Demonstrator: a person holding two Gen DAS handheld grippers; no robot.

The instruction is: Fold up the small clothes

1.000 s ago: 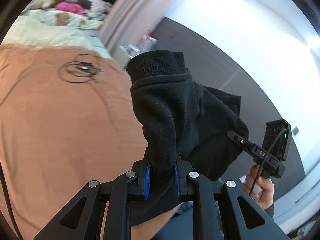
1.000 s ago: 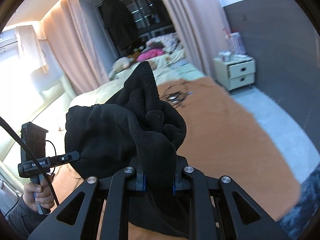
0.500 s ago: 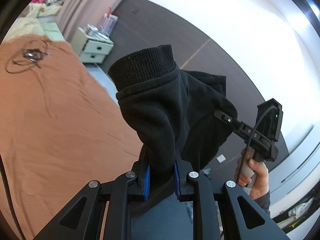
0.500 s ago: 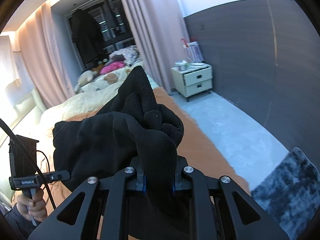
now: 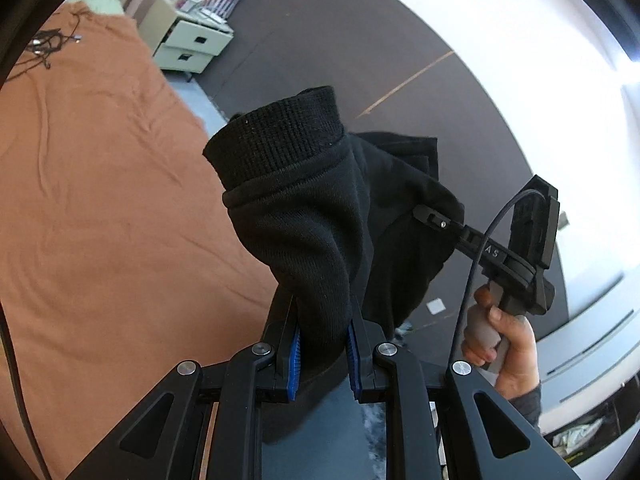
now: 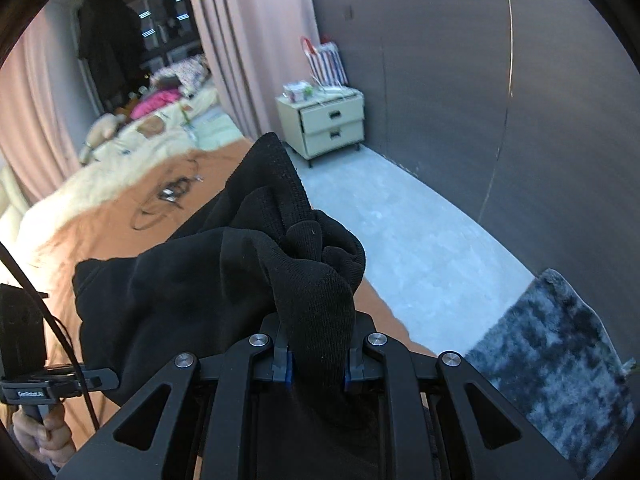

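Note:
A black sweatshirt point(image 5: 320, 216) with ribbed cuffs hangs in the air between both grippers, above the bed's edge. My left gripper point(image 5: 323, 354) is shut on one sleeve just below its ribbed cuff point(image 5: 280, 136). My right gripper point(image 6: 317, 364) is shut on a bunched part of the same sweatshirt point(image 6: 200, 292). In the left wrist view the right gripper point(image 5: 432, 216) shows at the right, its tips buried in the cloth. In the right wrist view the left gripper point(image 6: 96, 380) shows at lower left against the garment.
A bed with an orange-brown cover point(image 5: 100, 200) lies to the left and below, with a coil of black cable point(image 6: 168, 196) on it. A cream nightstand point(image 6: 324, 124) stands against the dark wall. A grey shaggy rug point(image 6: 556, 360) lies on the floor.
Both grippers have swung with the sweatshirt away from the bed toward the dark wall and floor. Their grip on the garment is unchanged.

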